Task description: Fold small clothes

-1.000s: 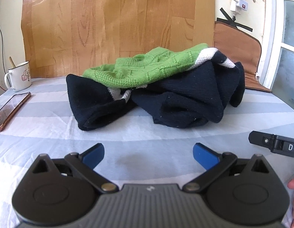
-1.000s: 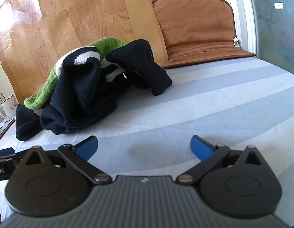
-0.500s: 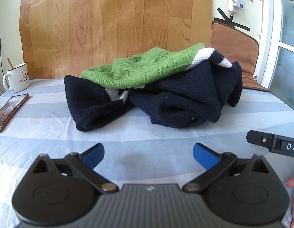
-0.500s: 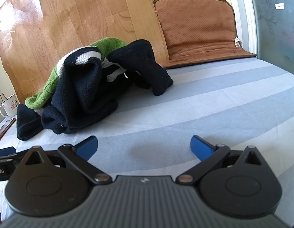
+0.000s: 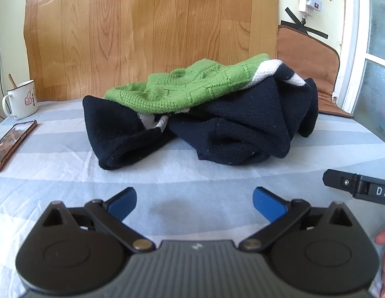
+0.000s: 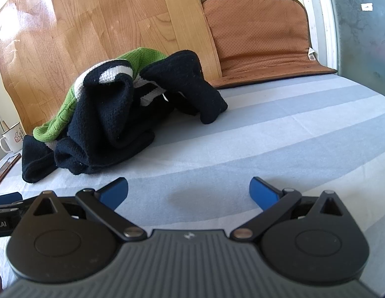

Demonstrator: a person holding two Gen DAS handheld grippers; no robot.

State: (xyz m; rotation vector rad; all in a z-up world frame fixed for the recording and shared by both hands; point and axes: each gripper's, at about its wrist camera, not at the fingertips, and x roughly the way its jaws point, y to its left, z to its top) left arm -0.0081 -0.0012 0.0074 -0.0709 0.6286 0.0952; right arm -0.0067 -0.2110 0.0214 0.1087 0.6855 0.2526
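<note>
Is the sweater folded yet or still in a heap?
Still a heap: the sweater lies crumpled, green part over bunched navy folds, sleeves loose.

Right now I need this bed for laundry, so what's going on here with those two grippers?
A person holds a gripper in each hand, about to fold small clothes. The left gripper and right gripper are both open and empty, hovering low over the striped sheet. Ahead lies a crumpled sweater, green, white and navy, not yet touched or spread out. A mug and a phone sit off to the left.
</note>
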